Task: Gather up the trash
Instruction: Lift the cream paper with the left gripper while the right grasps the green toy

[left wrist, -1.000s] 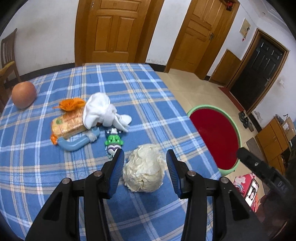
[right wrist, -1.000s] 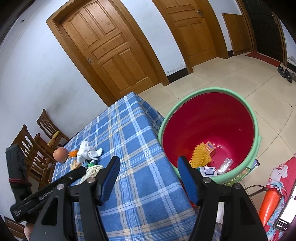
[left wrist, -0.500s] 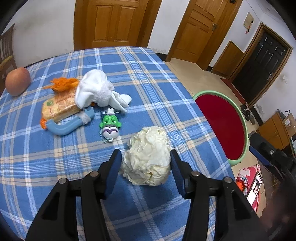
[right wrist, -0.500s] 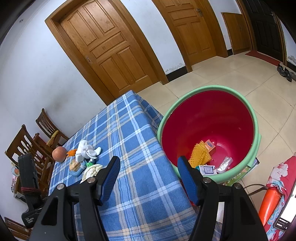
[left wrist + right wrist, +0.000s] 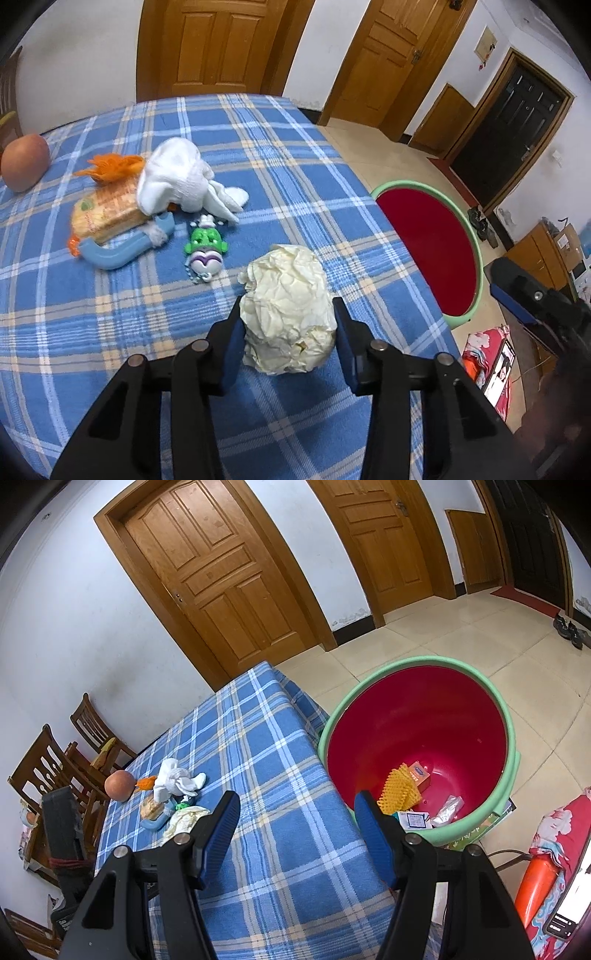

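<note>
A crumpled cream paper ball (image 5: 284, 280) lies on the blue checked tablecloth (image 5: 258, 155) near its right edge. My left gripper (image 5: 287, 308) straddles the ball, and its closing jaws have both blue pads against the paper's sides. In the right wrist view the same ball (image 5: 184, 818) shows small at the left. My right gripper (image 5: 295, 805) hangs open with nothing between its fingers, over the table's corner beside the red bin with a green rim (image 5: 511, 738). The bin (image 5: 476, 258) stands on the floor to the right of the table.
Behind the paper lie a green toy (image 5: 205, 247), a white cloth (image 5: 173, 181), a bagged bread loaf (image 5: 107, 214), a blue curved piece (image 5: 118, 251) and an orange-brown ball (image 5: 24, 162). The bin holds yellow mesh (image 5: 400, 794) and small packets. Wooden chairs (image 5: 55, 760) stand at the far side.
My left gripper has come forward and down around the paper ball, and its jaws have narrowed onto it. The right gripper has stayed where it was.
</note>
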Demonstrator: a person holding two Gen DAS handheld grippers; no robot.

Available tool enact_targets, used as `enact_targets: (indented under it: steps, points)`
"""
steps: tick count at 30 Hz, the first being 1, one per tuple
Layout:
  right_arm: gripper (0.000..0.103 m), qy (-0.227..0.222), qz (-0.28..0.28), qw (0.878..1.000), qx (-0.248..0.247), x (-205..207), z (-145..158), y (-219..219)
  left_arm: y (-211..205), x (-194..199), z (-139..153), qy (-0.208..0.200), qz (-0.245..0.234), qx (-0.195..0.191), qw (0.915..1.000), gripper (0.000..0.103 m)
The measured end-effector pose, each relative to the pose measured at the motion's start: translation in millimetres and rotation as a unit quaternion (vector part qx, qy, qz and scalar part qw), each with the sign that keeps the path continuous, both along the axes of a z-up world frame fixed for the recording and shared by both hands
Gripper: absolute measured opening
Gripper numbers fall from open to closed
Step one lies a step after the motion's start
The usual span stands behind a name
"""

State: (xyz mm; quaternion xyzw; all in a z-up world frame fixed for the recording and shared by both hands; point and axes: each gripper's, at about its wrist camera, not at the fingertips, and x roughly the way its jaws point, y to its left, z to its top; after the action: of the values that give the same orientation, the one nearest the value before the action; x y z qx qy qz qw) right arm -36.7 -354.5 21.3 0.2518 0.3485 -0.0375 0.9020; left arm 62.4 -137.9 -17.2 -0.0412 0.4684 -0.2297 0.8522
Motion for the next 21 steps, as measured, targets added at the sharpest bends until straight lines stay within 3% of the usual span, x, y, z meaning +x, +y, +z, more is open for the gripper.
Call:
enact_targets:
  steps: [21]
  points:
    - [0.067,0.012,0.046,0.999,-0.011,23,4,49,87,-1,38,-0.062,0.096,0.0,0.9935,0.044]
